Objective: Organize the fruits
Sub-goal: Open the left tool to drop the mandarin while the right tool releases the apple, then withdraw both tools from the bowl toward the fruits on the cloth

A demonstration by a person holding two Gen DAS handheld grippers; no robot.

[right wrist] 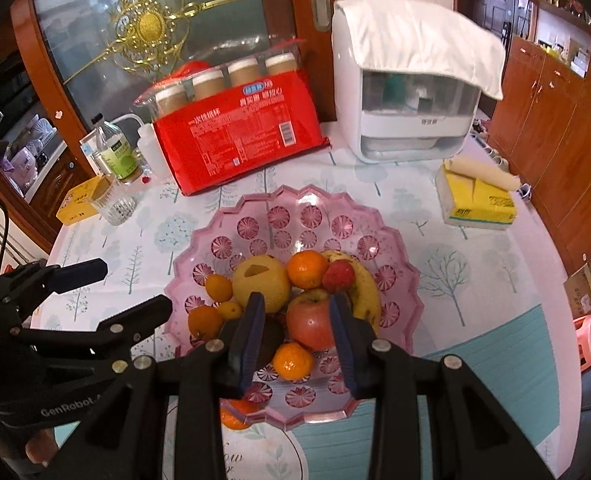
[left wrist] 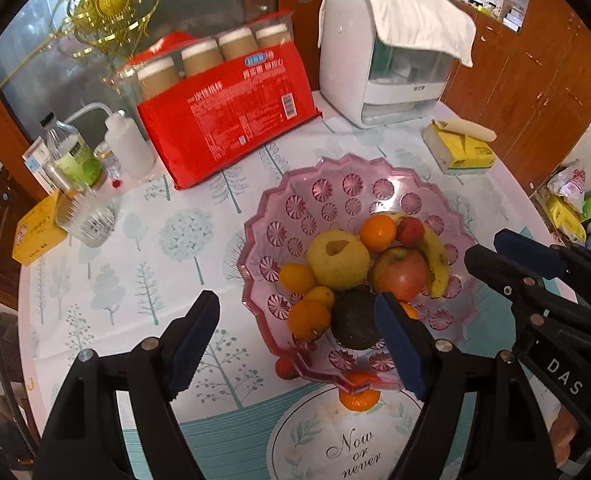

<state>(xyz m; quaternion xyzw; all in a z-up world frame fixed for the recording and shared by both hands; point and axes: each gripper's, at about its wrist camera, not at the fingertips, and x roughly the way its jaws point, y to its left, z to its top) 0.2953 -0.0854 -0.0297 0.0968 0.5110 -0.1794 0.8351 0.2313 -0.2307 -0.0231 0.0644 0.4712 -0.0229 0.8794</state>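
A pink plastic fruit bowl (left wrist: 335, 188) (right wrist: 295, 208) holds a yellow pear (left wrist: 337, 258) (right wrist: 261, 278), a red apple (left wrist: 401, 274) (right wrist: 311, 324), a banana (left wrist: 435, 256) (right wrist: 365, 292), several oranges, a strawberry (left wrist: 410, 231) (right wrist: 338, 275) and a dark avocado (left wrist: 355, 320). One orange (left wrist: 358, 396) (right wrist: 235, 414) and a small red fruit (left wrist: 285, 368) lie on the table, partly under the bowl's near rim. My left gripper (left wrist: 295, 344) is open and empty over the bowl's near left edge. My right gripper (right wrist: 295, 334) is open and empty above the apple and an orange (right wrist: 293, 360).
A red pack of paper cups (left wrist: 231, 120) (right wrist: 239, 136), a white appliance under a cloth (left wrist: 387, 48) (right wrist: 411, 88), a yellow tissue pack (left wrist: 459, 152) (right wrist: 479, 200), bottles, a glass (left wrist: 87, 216) (right wrist: 115, 202) and a yellow box (left wrist: 35, 232) stand behind the bowl.
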